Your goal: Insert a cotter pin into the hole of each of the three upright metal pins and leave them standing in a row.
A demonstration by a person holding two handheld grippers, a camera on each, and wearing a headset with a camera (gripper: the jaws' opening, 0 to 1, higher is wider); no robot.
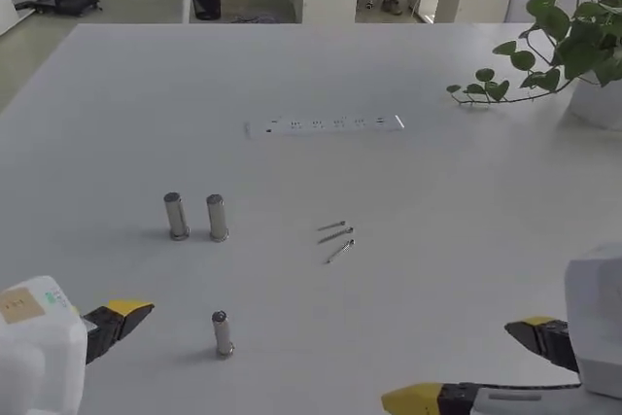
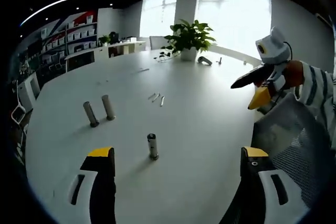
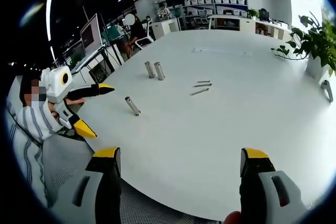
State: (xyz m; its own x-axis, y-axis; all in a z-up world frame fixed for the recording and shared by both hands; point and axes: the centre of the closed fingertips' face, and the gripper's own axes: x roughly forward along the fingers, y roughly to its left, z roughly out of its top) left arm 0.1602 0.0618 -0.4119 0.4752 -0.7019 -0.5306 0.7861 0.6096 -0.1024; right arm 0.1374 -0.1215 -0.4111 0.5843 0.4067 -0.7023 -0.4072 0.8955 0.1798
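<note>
Plainly, the white table carries everything, with a potted plant at its far right corner and a power strip lying flat near the middle. At the near edge, the left hand-held gripper and the right hand-held gripper each have their jaws spread wide and grasp nothing. Of the three metal pins, all upright, the outer pin and the inner pin stand side by side at the back left. The lone pin stands apart, nearer the person. Three cotter pins lie loose in a close cluster to the right of the pair, none in a hole.

The main risk is probably toppling. The metal pins are slim and stand free, so a sideways nudge from a jaw, or from a cotter pin that misses its hole, could tip one over and set it rolling. The cotter pins are thin and flat on the table, so a jaw may skid off one, flick it away or catch two together. The holes are too small to make out here.

The lone pin stands just ahead of the left hand-held gripper, roughly in line between its jaws. The cotter pins lie well ahead of the right hand-held gripper and off to its left.
</note>
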